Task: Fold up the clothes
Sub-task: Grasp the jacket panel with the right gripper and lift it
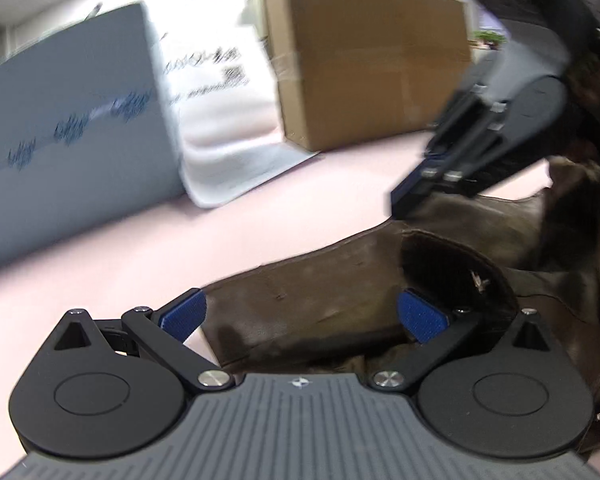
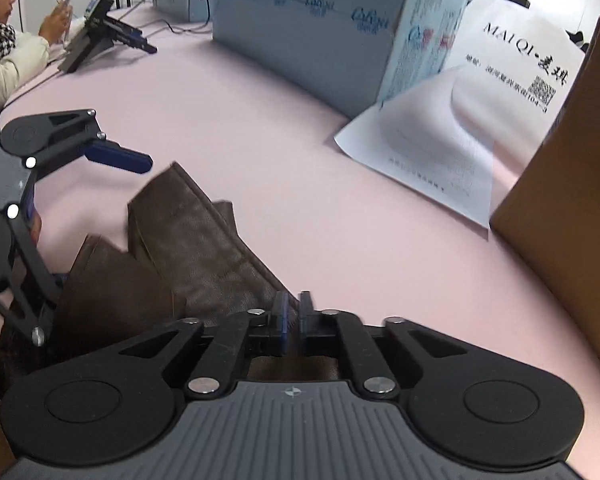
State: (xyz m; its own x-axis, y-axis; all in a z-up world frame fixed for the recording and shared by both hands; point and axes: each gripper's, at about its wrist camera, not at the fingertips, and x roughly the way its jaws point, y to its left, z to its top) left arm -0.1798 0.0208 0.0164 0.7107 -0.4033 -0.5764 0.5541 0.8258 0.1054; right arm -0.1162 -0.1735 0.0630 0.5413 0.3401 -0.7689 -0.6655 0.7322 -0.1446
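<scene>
The left gripper [image 1: 302, 316], jaws spread, hovers over the dark brown, leather-like garment [image 1: 320, 300] on the pink table [image 1: 140, 248]; it looks heavy, supple, best gripped along its seamed edge, where the right gripper [image 2: 293, 312] pinches.

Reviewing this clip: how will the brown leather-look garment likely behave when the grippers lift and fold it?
The brown garment lies in thick, rumpled layers, so it probably drapes but resists sharp creases. Its surface looks smooth and faintly shiny, so it may slip between pads. The right gripper is nearly closed at its edge, while the left gripper is open over it; lifted by one edge, the rest would likely sag.
</scene>
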